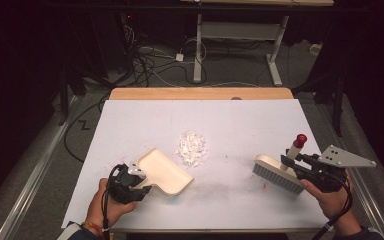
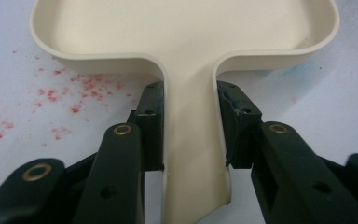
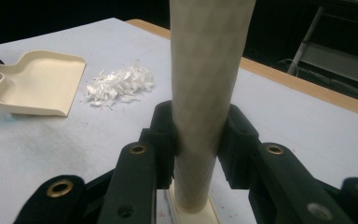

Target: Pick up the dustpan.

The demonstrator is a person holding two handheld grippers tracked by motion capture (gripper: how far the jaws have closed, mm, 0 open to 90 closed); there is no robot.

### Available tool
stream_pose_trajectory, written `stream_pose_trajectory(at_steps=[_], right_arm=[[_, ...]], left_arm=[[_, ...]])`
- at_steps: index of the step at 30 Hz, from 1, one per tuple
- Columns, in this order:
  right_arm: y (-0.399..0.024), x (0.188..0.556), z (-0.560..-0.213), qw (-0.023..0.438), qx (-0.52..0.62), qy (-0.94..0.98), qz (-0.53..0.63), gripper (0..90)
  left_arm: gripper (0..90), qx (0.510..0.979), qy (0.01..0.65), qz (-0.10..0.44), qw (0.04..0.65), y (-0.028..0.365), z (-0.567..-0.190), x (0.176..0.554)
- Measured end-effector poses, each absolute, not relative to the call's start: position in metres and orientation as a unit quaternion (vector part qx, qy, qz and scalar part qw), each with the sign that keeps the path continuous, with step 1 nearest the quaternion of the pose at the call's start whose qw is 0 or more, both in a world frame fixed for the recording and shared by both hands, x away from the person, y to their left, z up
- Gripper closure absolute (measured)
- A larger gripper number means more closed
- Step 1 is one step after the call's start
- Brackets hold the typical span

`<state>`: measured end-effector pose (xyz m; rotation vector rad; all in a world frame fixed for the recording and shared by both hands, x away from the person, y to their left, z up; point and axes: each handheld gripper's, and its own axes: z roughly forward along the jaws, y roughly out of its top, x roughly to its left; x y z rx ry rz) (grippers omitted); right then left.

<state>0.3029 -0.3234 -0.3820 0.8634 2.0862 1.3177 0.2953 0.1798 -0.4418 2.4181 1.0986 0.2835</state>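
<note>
- The left gripper is clamped on the handle of the cream dustpan, which lies near the table's front edge, left of centre, its open lip toward the scraps.
- The white paper scraps sit mid-table, just beyond that lip; I judge the pan should be pressed flat so nothing slips under.
- The right gripper grips the brush by its upright handle near the right edge; sweep leftward in short, low strokes.
</note>
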Motion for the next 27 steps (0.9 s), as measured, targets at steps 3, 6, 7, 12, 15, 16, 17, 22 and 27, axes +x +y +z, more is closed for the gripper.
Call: stream_pose_trajectory(at_steps=[3,6,7,12,15,16,17,22,27], right_arm=[[-0.324,0.304,-0.383,0.258,0.319,0.769,0.49,70.3],[-0.322,0.306,-0.384,0.258,0.316,0.771,0.489,70.3],[-0.32,0.306,-0.384,0.257,0.315,0.772,0.488,70.3],[-0.316,0.308,-0.383,0.255,0.309,0.776,0.487,70.4],[-0.315,0.309,-0.383,0.256,0.307,0.777,0.487,70.4],[-0.314,0.31,-0.383,0.256,0.307,0.776,0.488,70.4],[-0.313,0.31,-0.383,0.257,0.307,0.776,0.488,70.4],[-0.307,0.313,-0.384,0.254,0.303,0.778,0.488,70.4],[-0.3,0.315,-0.383,0.254,0.297,0.78,0.49,70.4]], left_arm=[[63.4,0.882,0.398,0.104,0.232,0.178,-0.443,0.296],[63.3,0.884,0.392,0.11,0.229,0.178,-0.447,0.295],[63.4,0.884,0.394,0.107,0.227,0.179,-0.45,0.295],[63.4,0.884,0.394,0.106,0.228,0.181,-0.452,0.296],[63.4,0.884,0.394,0.105,0.229,0.181,-0.452,0.296],[63.4,0.884,0.394,0.105,0.229,0.182,-0.452,0.296],[63.4,0.884,0.394,0.104,0.229,0.182,-0.452,0.296],[63.4,0.884,0.394,0.104,0.229,0.182,-0.453,0.296],[63.4,0.884,0.395,0.101,0.229,0.183,-0.454,0.296]])
